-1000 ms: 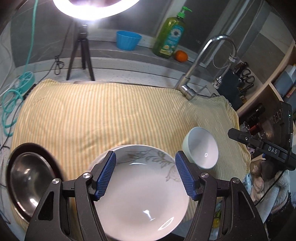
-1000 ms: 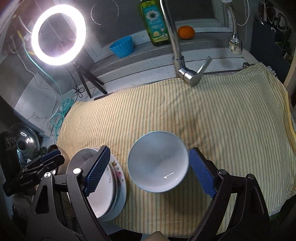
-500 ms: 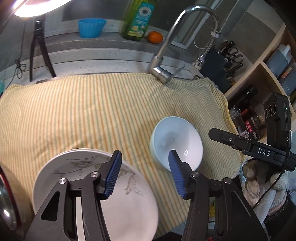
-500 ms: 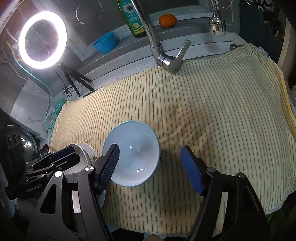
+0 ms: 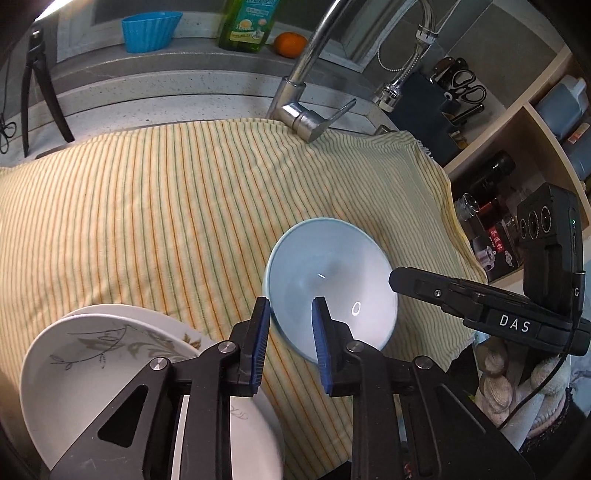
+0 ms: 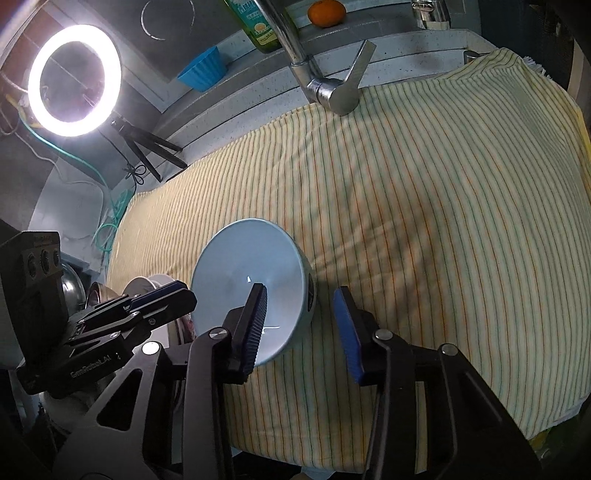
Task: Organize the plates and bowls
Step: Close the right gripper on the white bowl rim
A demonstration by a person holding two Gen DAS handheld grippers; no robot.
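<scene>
A pale blue bowl (image 5: 332, 280) (image 6: 251, 284) sits near the front edge of the striped cloth (image 5: 166, 206). My left gripper (image 5: 290, 326) straddles its near-left rim, one pad outside and one inside. Its jaws are closing, with a gap still showing beside the rim. My right gripper (image 6: 301, 325) straddles the bowl's right wall, left pad inside and right pad clear of the outside. Its jaws are closing too. A stack of white plates with a leaf pattern (image 5: 92, 369) lies left of the bowl, mostly hidden in the right wrist view.
A chrome faucet (image 5: 306, 122) (image 6: 328, 92) overhangs the cloth's far edge. A ring light on a tripod (image 6: 74, 79), blue cup (image 5: 149, 29), soap bottle and orange (image 5: 290, 44) stand behind. Steel bowls (image 6: 74, 291) lie at far left; shelves with bottles (image 5: 491, 206) are right.
The left gripper swung right from over the plates to the bowl's rim. The right gripper came down onto the bowl's right side. Both pairs of jaws narrowed a lot.
</scene>
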